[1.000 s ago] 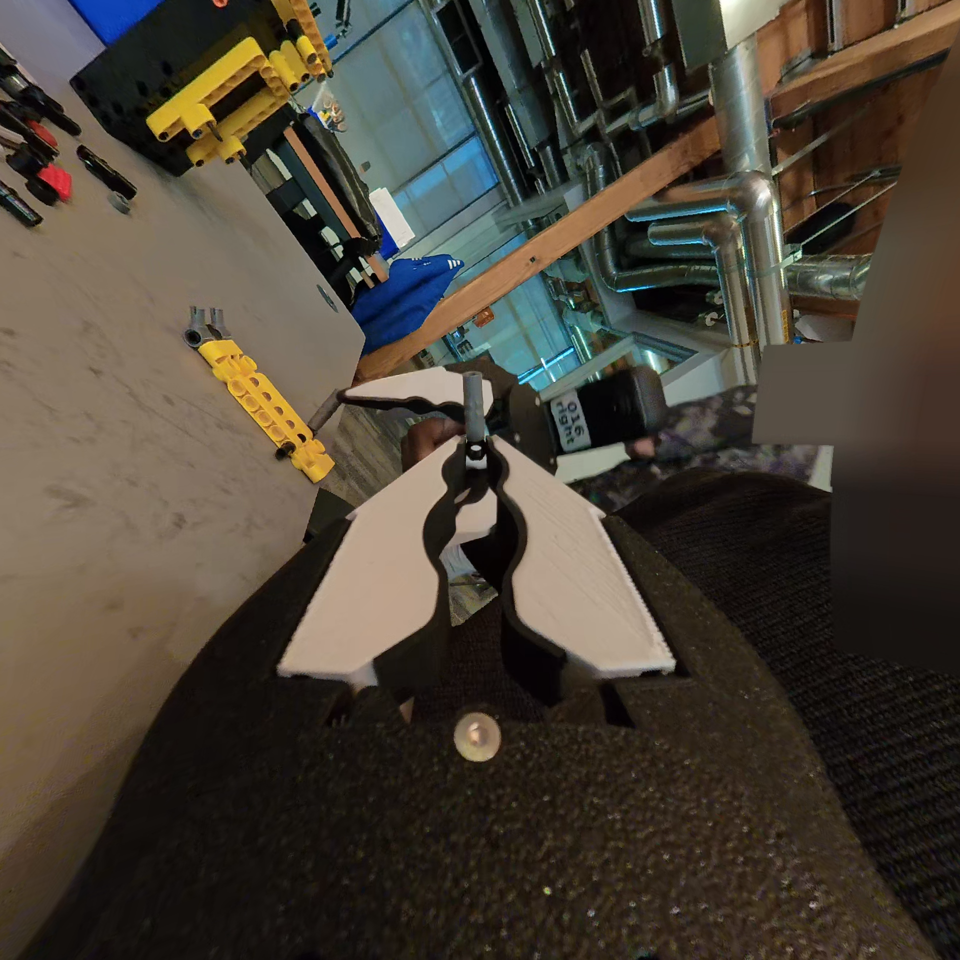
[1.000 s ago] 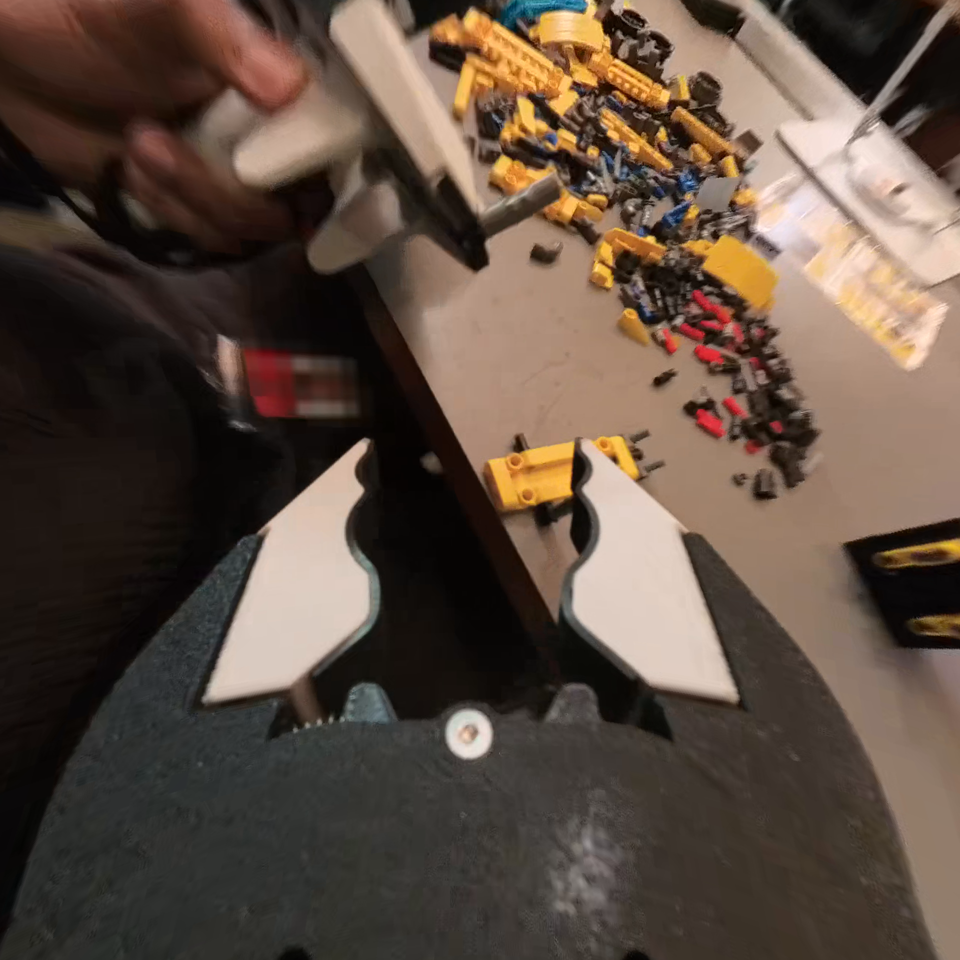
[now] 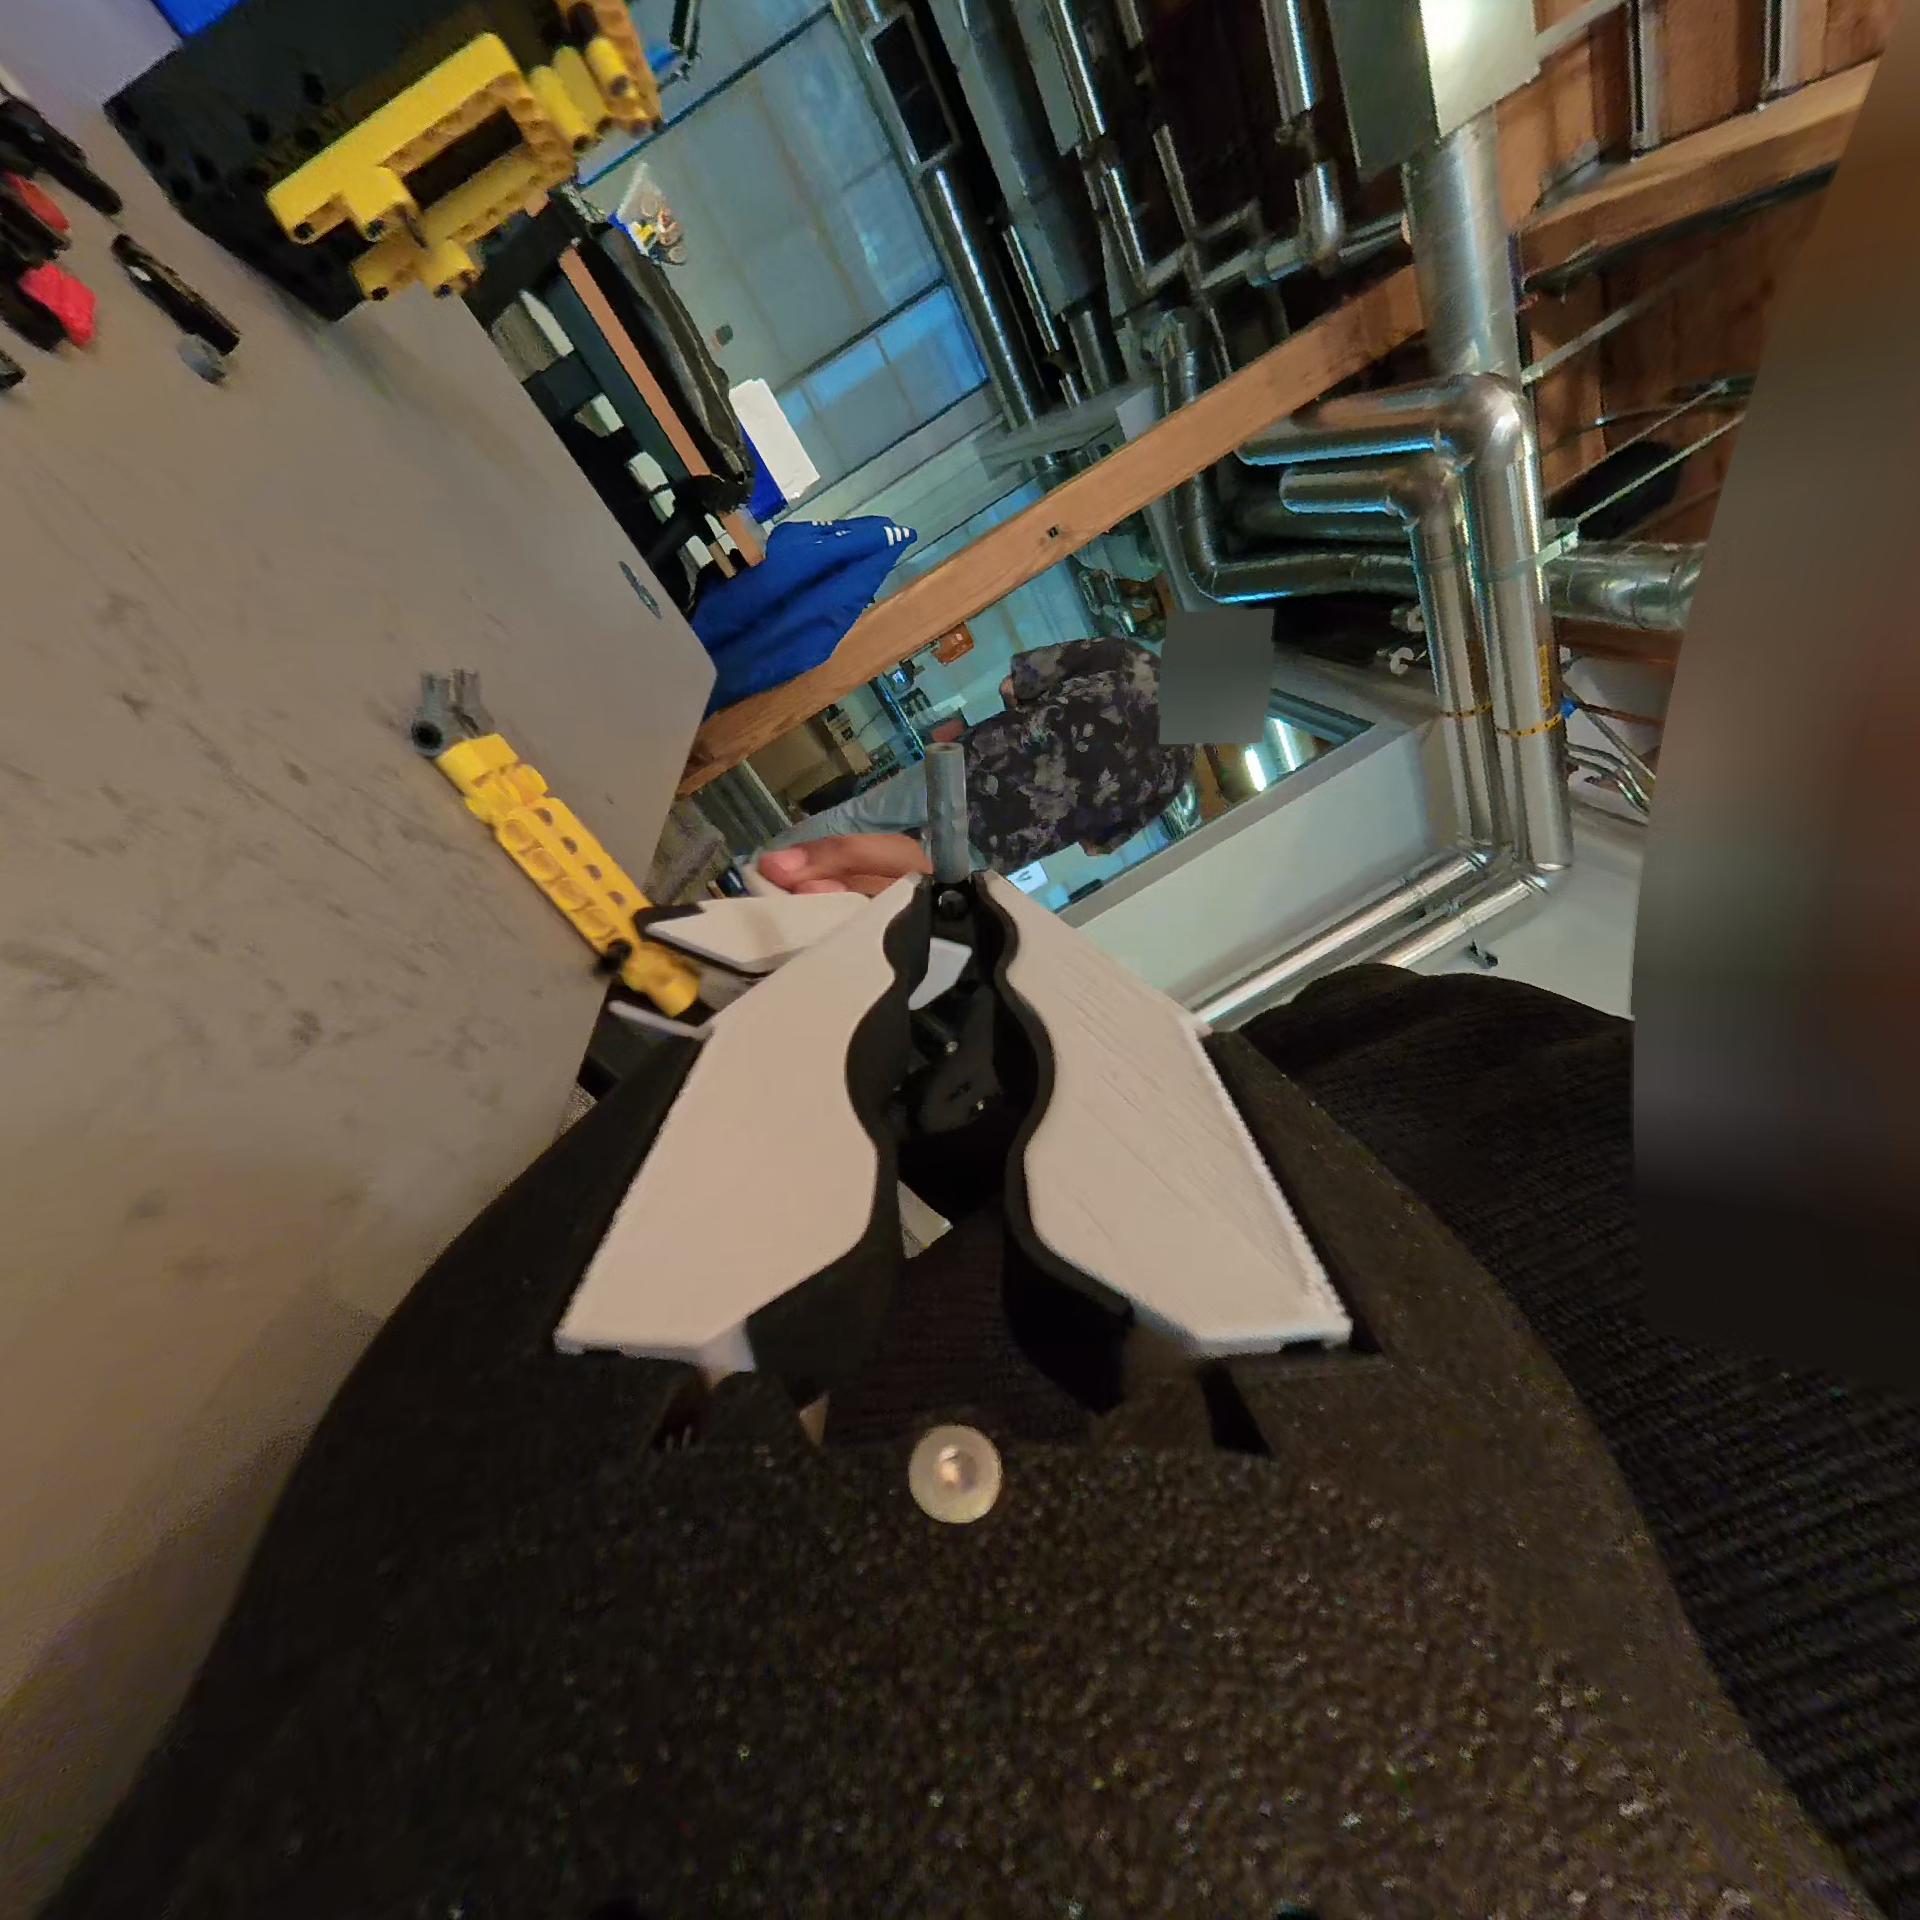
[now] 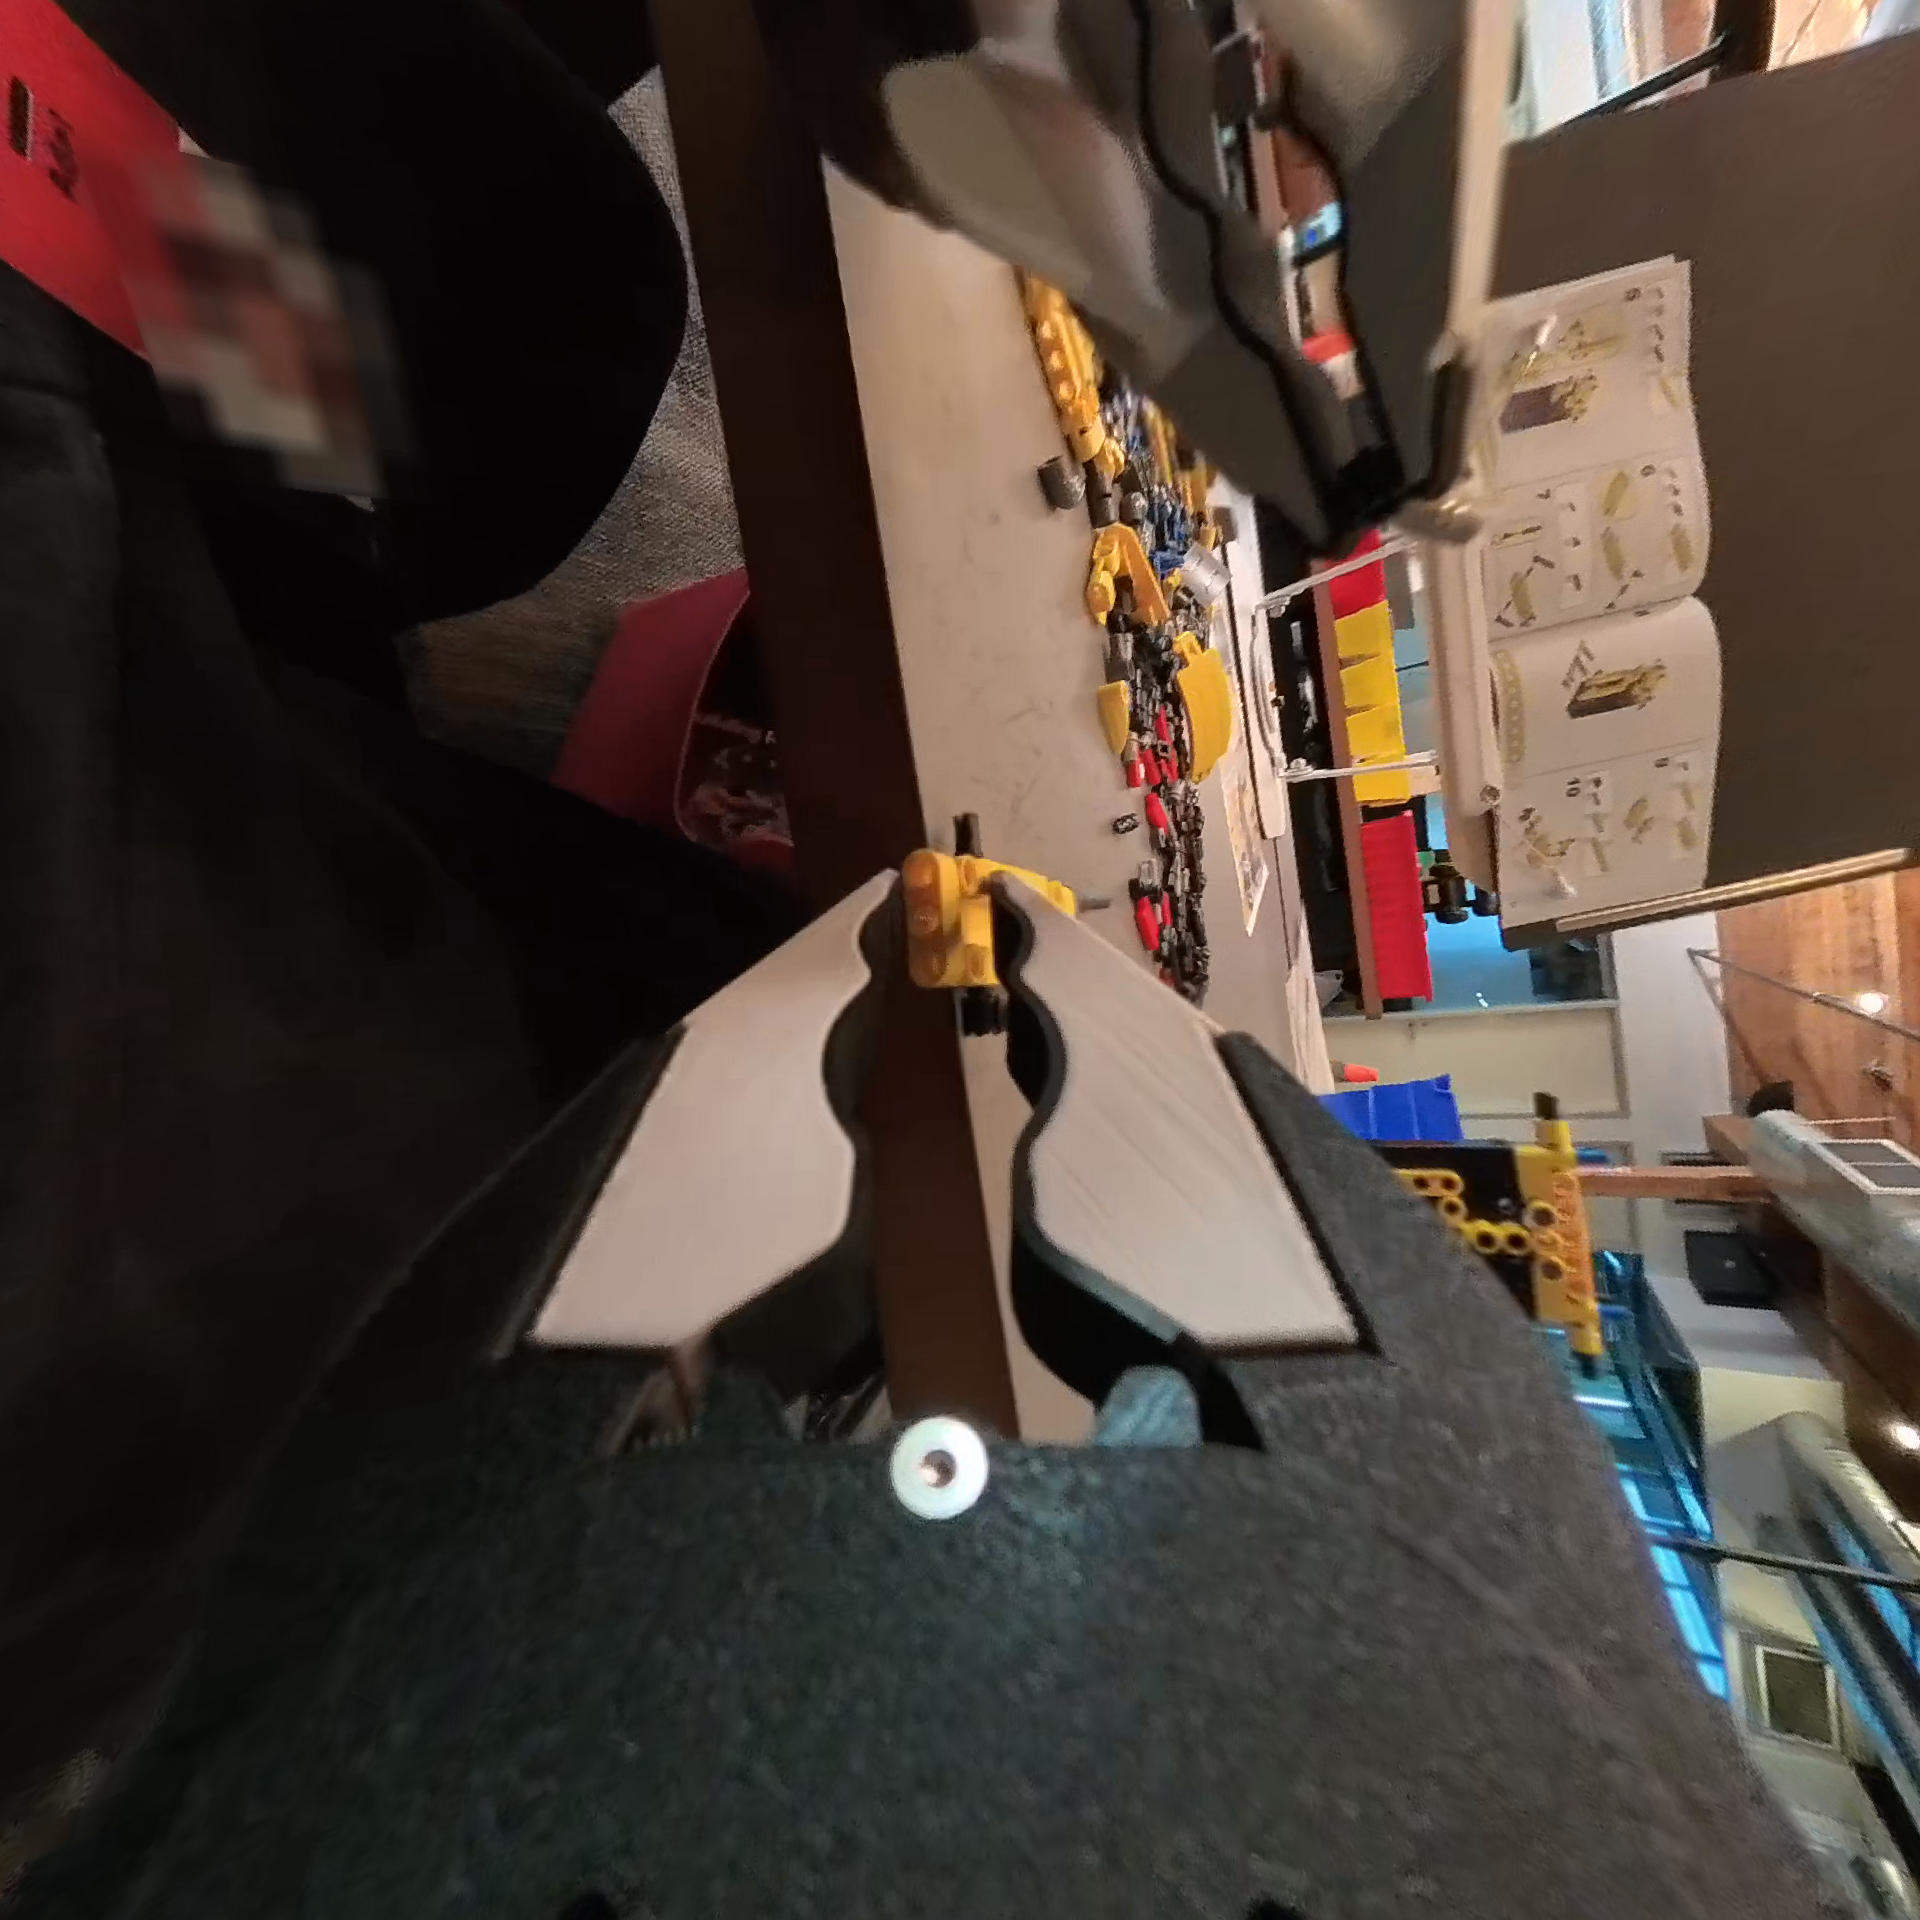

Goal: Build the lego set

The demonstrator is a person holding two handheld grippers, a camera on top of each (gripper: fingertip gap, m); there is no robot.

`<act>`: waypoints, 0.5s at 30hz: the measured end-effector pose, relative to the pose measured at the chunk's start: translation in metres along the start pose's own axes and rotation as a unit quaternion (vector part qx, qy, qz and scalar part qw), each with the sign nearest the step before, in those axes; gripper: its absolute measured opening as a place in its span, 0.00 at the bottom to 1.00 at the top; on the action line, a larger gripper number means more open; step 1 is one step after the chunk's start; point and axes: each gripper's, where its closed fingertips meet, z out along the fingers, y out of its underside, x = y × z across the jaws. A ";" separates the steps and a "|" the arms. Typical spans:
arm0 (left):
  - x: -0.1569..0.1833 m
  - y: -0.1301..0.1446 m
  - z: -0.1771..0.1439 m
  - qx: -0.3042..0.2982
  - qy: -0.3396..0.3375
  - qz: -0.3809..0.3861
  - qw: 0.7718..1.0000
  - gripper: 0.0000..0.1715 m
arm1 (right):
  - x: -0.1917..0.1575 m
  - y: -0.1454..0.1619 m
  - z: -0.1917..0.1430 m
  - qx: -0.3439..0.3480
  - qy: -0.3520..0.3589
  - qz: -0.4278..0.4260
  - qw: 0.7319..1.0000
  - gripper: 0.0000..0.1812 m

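1. Jaws of our left gripper (image 3: pixel 951 885) are closed down to a thin slit, and a short grey pin (image 3: pixel 948 805) is pinched at the very tip, standing out ahead of the fingers. A second ago we held the same pin in the same way, so this hand has kept its load.
2. Our right gripper (image 4: pixel 948 902) is the one that changed. A second ago its jaws stood wide apart, short of the yellow beam (image 4: pixel 948 925). Now they are drawn in around the beam's near end, with a white finger against each side of it.
3. The beam lies at the very edge of the desk (image 4: pixel 935 499), with small black pegs sticking out from it. From the left wrist view we see it along its length, with a grey connector (image 3: pixel 445 712) at its far end and the right gripper's white fingers at its near end.
4. In the same view the right gripper was up in front of our pin a second ago; now it sits lower, at the desk edge. The right wrist view shows the left gripper raised clear above the desk, blurred, with the pin at its tip, well apart from the beam.
5. Farther out on the desk lie a loose pile of pieces (image 4: pixel 1164 665) in yellow, black and red, an open instruction booklet (image 4: pixel 1600 582) propped behind it, and a black plate carrying a yellow frame (image 3: pixel 416 177).
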 end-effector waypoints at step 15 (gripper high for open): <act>-0.007 -0.006 -0.004 0.059 -0.002 -0.045 0.997 0.03 | 0.061 -0.047 -0.023 0.096 0.105 -0.034 0.989 0.04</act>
